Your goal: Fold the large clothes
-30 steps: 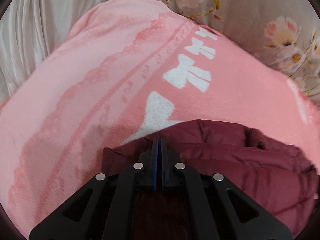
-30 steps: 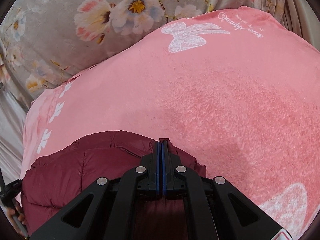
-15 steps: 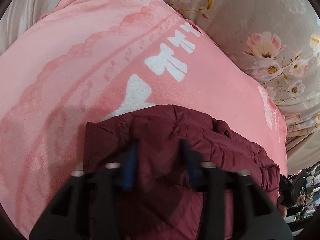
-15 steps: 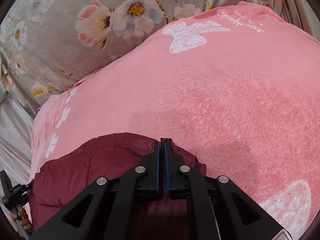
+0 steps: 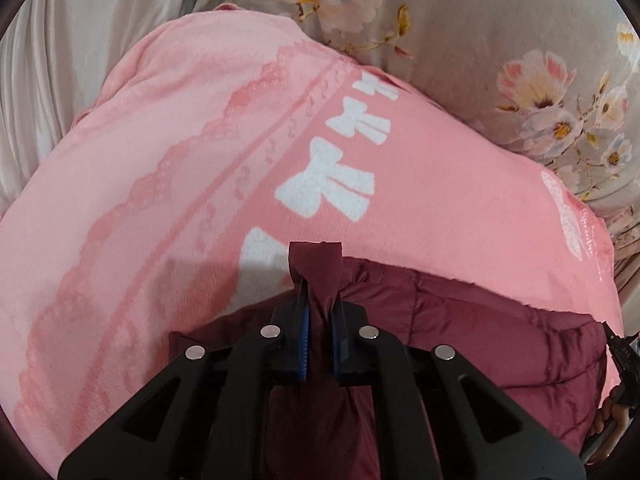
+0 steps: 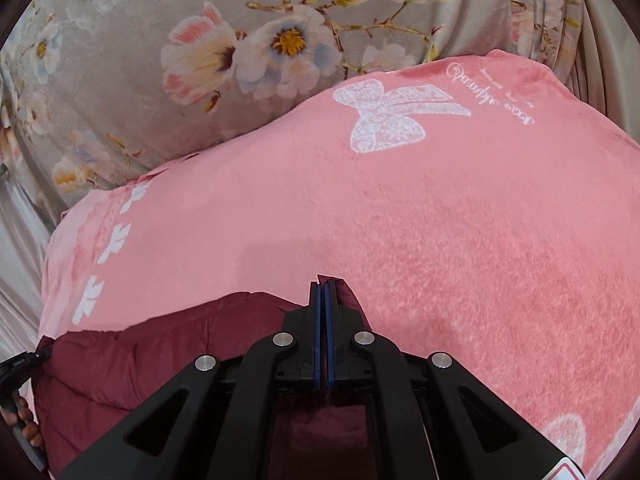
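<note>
- A maroon quilted jacket (image 5: 460, 320) is shown lying on a pink fleece blanket (image 5: 160, 200), at the near edge of both wrist views.
- The left claw (image 5: 319, 312) is seen clamped on a bunched fold of the jacket; the cloth is pinched between its blue pads and stands up past the fingertips. Its jaws have just been closing onto this fold.
- The right claw (image 6: 322, 300) is shown pressed together at the jacket's other side; a corner of maroon cloth (image 6: 346, 294) lies against its tip, but whether cloth is caught between the pads cannot be told.
- The blanket is printed with white bows (image 5: 328, 184) and a large lace bow (image 6: 396, 116) with script beside it.
- Behind the blanket, grey floral bedding (image 6: 200, 60) is visible.
- Part of a hand (image 6: 24, 420) is seen at the left edge of the right wrist view.
</note>
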A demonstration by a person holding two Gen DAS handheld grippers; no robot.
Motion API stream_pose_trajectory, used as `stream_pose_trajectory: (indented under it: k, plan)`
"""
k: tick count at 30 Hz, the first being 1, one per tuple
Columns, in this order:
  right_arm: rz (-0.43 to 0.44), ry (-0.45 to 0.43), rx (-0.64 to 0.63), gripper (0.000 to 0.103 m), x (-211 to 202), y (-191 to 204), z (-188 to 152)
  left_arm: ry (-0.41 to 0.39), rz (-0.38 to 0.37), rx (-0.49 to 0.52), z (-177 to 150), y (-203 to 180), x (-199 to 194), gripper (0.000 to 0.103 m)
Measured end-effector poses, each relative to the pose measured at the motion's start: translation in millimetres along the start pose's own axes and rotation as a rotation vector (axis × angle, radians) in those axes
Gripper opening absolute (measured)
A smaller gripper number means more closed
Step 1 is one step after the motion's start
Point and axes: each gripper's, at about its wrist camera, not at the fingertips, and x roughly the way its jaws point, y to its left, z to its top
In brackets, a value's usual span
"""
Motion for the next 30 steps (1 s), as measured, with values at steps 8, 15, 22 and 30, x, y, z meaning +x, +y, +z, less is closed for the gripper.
stream_pose_trajectory:
  k: [8,15,22,30]
  plan:
    - [0.150,-0.061,-0.018,0.004,-56,-5,-20,-0.153,-0.085,0.039,-37,9,-68,0.008]
    - [0.143,-0.012,-0.025,0.076,-60,-1,-35,-0.058,-0.083,-0.068,-42,32,-56,0.089]
    - [0.105,0.070,-0.036,0.043,-40,-7,-42,0.003,-0.175,-0.186,-37,50,-40,0.077]
    - [0.205,-0.171,-0.061,0.007,-116,13,-14,-0.154,-0.182,-0.039,-23,18,-99,0.008]
